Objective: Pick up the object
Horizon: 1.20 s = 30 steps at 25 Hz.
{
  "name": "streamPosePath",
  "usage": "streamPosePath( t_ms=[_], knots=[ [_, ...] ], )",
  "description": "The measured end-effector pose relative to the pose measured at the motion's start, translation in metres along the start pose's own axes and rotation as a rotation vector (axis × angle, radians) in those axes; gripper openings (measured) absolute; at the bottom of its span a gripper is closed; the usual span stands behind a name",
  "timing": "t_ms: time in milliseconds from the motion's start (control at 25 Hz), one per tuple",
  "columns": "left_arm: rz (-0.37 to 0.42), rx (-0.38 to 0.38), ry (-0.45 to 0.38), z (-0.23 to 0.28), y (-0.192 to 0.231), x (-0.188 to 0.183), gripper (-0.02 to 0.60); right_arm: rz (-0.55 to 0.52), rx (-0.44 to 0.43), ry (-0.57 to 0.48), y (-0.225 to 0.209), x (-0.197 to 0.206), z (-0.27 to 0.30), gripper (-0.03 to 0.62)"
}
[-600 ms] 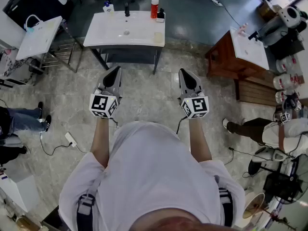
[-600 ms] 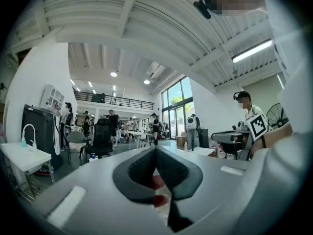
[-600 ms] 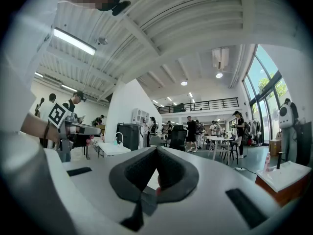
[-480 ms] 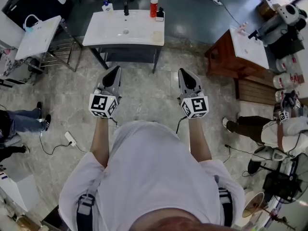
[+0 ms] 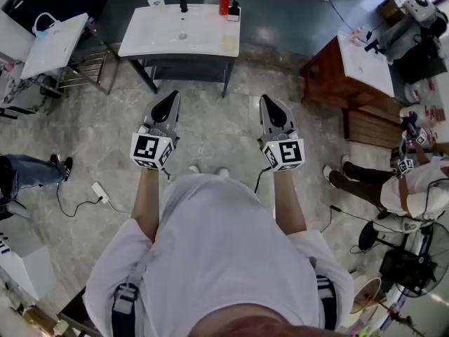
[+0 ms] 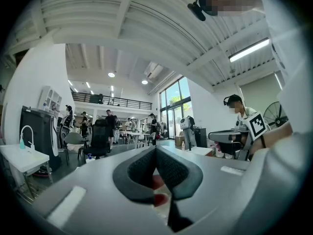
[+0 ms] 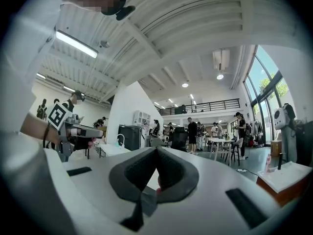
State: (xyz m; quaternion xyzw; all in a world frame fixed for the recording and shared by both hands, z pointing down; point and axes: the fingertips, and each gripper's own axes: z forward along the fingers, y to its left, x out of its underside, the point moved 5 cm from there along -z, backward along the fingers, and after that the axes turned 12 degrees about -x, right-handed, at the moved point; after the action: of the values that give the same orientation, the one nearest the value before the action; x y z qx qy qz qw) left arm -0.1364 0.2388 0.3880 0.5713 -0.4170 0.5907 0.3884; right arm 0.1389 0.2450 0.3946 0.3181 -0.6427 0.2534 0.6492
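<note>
A white table (image 5: 161, 37) stands ahead of me across the stone floor. On its far edge are a red bottle (image 5: 224, 0), a small black item (image 5: 233, 10), a black pump (image 5: 184, 4) and a blue-capped bottle (image 5: 153, 0). A pale yellow square (image 5: 229, 43) lies at its right side. My left gripper (image 5: 172, 98) and right gripper (image 5: 269, 101) are held side by side at waist height, short of the table, both pointing at it. Both are shut with nothing between the jaws; in the gripper views the left gripper (image 6: 156, 149) and right gripper (image 7: 156, 150) show their pads pressed together.
A wooden cabinet with a white top (image 5: 337, 83) stands to the right, and a white side table (image 5: 52, 44) to the left. Another person (image 5: 414, 181) with grippers is at the right, someone's legs (image 5: 28, 170) at the left. A power strip (image 5: 100, 193) lies on the floor.
The table sits slightly higher in the head view and my shoe tips now show below the grippers. Both grippers keep their pose and stay shut.
</note>
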Motion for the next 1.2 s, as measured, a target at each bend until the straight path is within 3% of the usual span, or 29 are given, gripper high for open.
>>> streamPosePath(
  t_ms=[680,1000,1200],
  knots=[
    [0.044,-0.077,0.036,-0.033,-0.047,0.009,-0.002,0.026,-0.034,-0.009,-0.015,0.029,-0.050,0.000],
    [0.037,-0.095,0.026,0.000,-0.041,0.014,-0.002,0.028,-0.051,0.005,-0.040,0.035,-0.026,0.002],
    [-0.032,-0.113,0.006,0.035,-0.009,0.019,-0.002,0.018,-0.051,0.024,-0.059,0.040,0.012,0.000]
  ],
)
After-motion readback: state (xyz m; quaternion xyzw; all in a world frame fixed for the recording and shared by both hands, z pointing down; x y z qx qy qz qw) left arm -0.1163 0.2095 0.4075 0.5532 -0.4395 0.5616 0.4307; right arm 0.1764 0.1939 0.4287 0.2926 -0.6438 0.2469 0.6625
